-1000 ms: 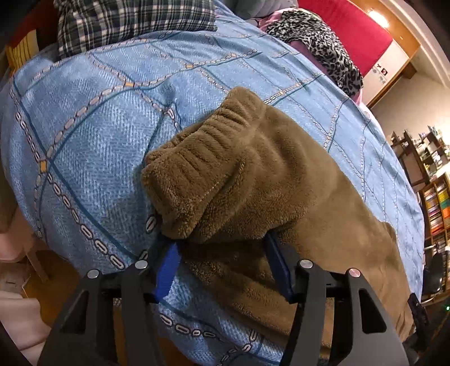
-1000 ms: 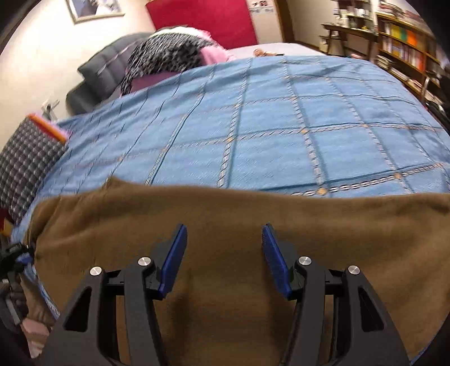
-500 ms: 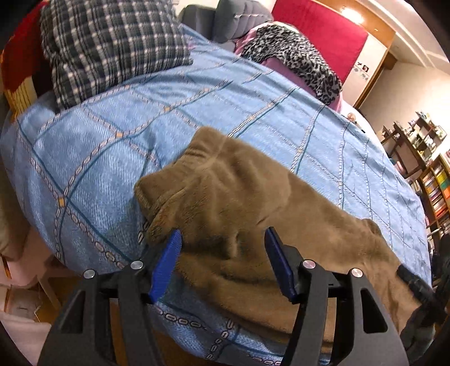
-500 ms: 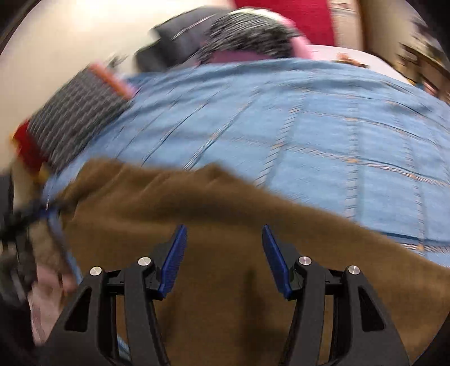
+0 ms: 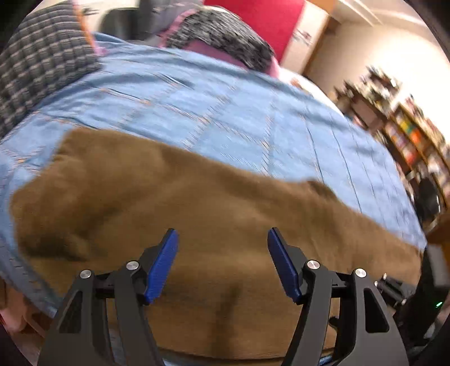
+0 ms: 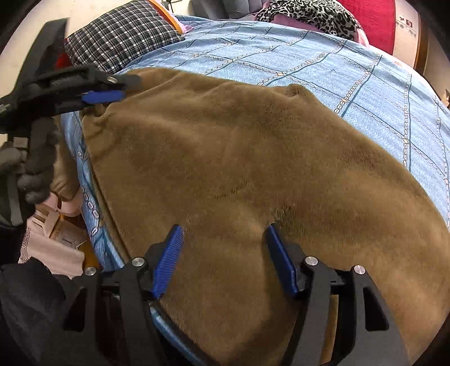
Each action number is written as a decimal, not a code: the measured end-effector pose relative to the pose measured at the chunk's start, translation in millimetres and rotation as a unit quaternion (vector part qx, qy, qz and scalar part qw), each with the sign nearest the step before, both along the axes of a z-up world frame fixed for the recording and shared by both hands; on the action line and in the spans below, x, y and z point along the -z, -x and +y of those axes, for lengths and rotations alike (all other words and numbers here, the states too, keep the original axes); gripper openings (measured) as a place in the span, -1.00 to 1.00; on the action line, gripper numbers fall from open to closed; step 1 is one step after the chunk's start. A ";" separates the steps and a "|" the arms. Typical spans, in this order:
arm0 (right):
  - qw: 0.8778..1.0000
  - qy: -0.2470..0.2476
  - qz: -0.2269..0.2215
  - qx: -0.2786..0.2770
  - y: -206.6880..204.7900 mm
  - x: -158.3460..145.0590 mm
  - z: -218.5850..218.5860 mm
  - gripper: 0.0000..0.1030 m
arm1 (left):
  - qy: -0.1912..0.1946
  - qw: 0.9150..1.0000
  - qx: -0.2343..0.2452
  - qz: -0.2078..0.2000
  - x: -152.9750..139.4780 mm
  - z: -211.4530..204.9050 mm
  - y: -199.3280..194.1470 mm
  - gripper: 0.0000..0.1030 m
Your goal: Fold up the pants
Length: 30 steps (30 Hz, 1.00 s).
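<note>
Left gripper [image 5: 222,236], right gripper [image 6: 223,232]: angled downward, jaws just opening, released. Brown pants [image 6: 239,157]: spread below both, filling lower frame, ungripped.

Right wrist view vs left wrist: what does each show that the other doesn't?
Only the right wrist view: the left gripper from the side at the pants' far left edge, a gloved hand on its handle, and clutter below the bed edge. Only the left wrist view: blurred bookshelves at right. Both: the brown fleece pants spread on the blue bedspread, the checked pillow, the leopard-print fabric, and the viewing gripper's blue pads apart over the fleece; the right gripper grips nothing.
</note>
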State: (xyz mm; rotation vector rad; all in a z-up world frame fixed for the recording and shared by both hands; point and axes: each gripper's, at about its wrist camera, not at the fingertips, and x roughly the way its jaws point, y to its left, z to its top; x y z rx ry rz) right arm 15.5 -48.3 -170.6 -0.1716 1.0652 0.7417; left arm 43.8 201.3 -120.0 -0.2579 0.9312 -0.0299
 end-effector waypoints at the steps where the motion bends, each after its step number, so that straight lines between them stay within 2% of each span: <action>1: 1.000 -0.002 0.000 0.001 1.4 0.2 -1.3 0.24 | -0.002 1.000 0.019 0.012 9.9 -12.9 -0.6 0.28; 3: 1.000 -0.008 0.000 0.003 3.7 -0.6 -4.5 0.24 | -0.014 0.999 0.034 0.030 22.8 -26.9 1.1 0.30; 7: 0.999 -0.029 -0.027 0.026 5.2 -13.2 -23.8 0.23 | -0.071 0.996 0.047 0.024 31.9 -42.8 10.0 0.31; 11: 0.993 -0.043 -0.060 0.096 4.6 -28.5 -63.1 0.23 | -0.067 0.996 0.048 0.024 27.1 -45.3 7.4 0.32; 14: 0.981 -0.038 -0.077 0.174 6.1 -32.7 -104.7 0.23 | -0.056 0.996 0.061 0.018 20.1 -56.9 4.0 0.33; 18: 0.953 0.003 -0.111 0.281 19.7 -31.5 -167.9 0.23 | -0.060 0.992 0.109 0.008 13.4 -89.6 5.1 0.33; 24: 0.917 0.053 -0.114 0.379 42.2 -16.0 -244.2 0.23 | -0.067 0.982 0.176 0.014 17.5 -141.8 3.2 0.33; 27: 0.908 0.077 -0.114 0.395 55.4 -7.0 -271.9 0.23 | -0.075 0.977 0.200 0.016 22.8 -161.4 3.6 0.33; 30: 0.913 0.076 -0.102 0.388 69.1 9.6 -284.8 0.23 | -0.083 0.970 0.225 0.027 31.8 -175.7 7.2 0.33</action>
